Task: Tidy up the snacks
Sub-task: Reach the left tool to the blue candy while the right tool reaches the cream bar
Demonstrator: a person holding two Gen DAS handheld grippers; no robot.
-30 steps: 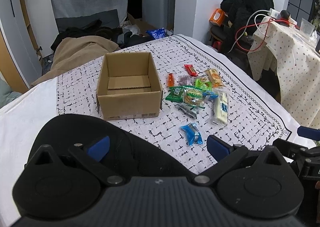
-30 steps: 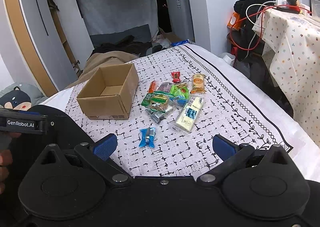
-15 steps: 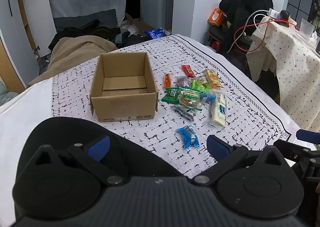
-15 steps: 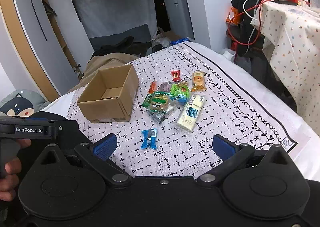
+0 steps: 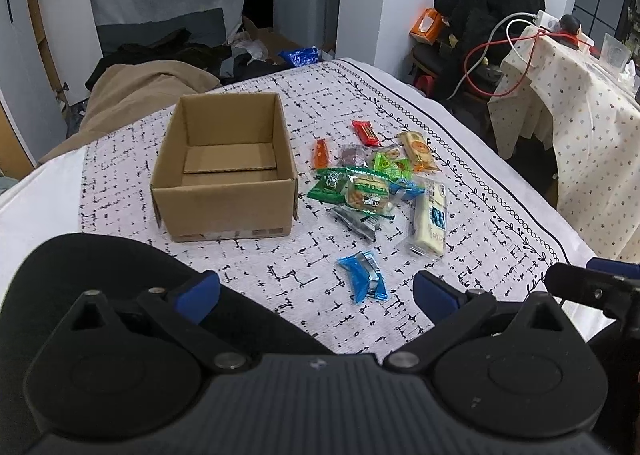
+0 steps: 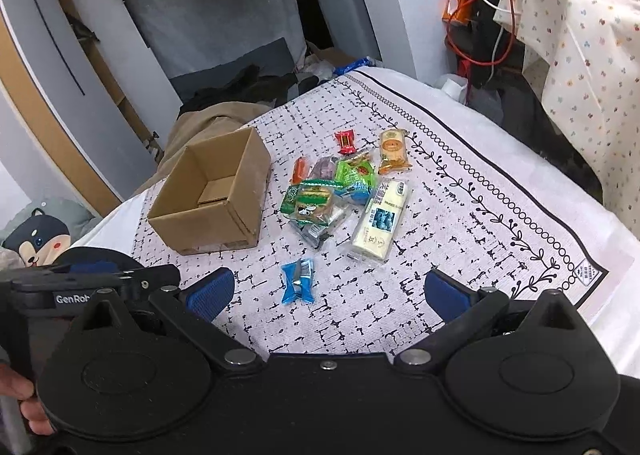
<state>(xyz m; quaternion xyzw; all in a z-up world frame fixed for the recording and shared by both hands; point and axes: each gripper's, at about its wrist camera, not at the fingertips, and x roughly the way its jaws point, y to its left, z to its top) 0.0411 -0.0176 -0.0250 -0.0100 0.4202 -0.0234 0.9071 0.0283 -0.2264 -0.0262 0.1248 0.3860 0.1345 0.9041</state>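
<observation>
- A surface [image 5: 500,159] draped in a white cloth with black dash marks and a vine border is carrying everything.
- An open cardboard box [image 5: 228,207] is sitting on the left, upright, with nothing in it.
- A heap of snack packets [image 5: 372,183] is lying just right of the box, some overlapping.
- A pale long wafer pack [image 5: 430,219] is resting at the heap's right edge.
- A blue candy wrapper [image 5: 364,275] is lying apart, nearest the cameras.
</observation>
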